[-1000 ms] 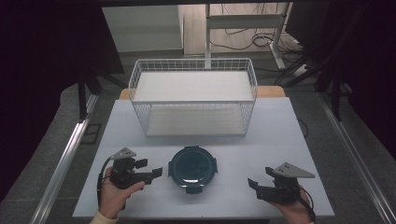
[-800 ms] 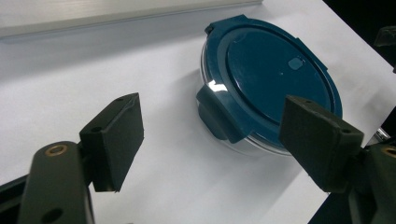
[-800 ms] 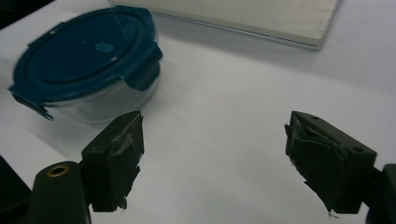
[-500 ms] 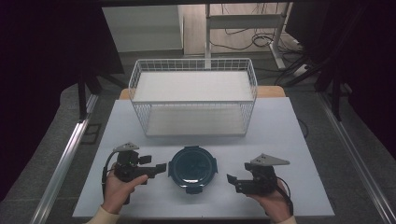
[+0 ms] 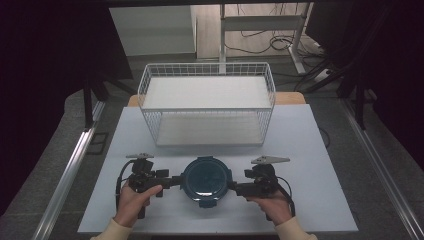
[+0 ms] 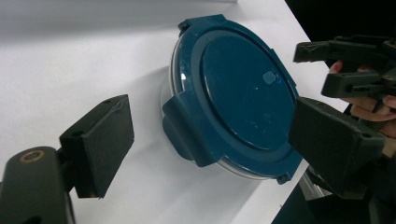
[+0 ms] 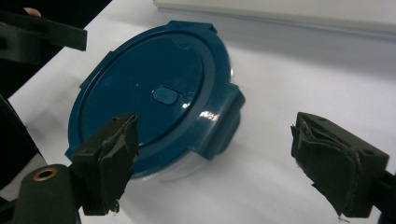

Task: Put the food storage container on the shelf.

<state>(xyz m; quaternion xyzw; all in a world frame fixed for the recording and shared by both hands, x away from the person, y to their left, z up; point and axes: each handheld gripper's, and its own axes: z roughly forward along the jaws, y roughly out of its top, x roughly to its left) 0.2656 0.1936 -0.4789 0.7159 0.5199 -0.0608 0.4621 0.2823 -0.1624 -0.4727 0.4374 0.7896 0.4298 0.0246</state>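
Note:
A round clear container with a dark blue clip-on lid [image 5: 205, 180] sits near the table's front edge. My left gripper [image 5: 175, 181] lies level at its left side, the right gripper [image 5: 235, 187] at its right side, both pointing inward. In the left gripper view the jaws [image 6: 215, 130] stand wide on either side of a lid clip [image 6: 187, 135], clear of it. In the right gripper view the container [image 7: 154, 98] sits ahead of my spread jaws [image 7: 219, 144], its side clip [image 7: 224, 121] between them, untouched. Both grippers' jaws have just been opening.
A white wire basket [image 5: 207, 107] with an inner shelf stands behind the container at the table's middle back. The white table [image 5: 310, 150] stretches out to either side. Dark floor and cables lie beyond the table.
My right gripper has slid left up to the container's right side. The left gripper has edged slightly right toward it. The container has not moved.

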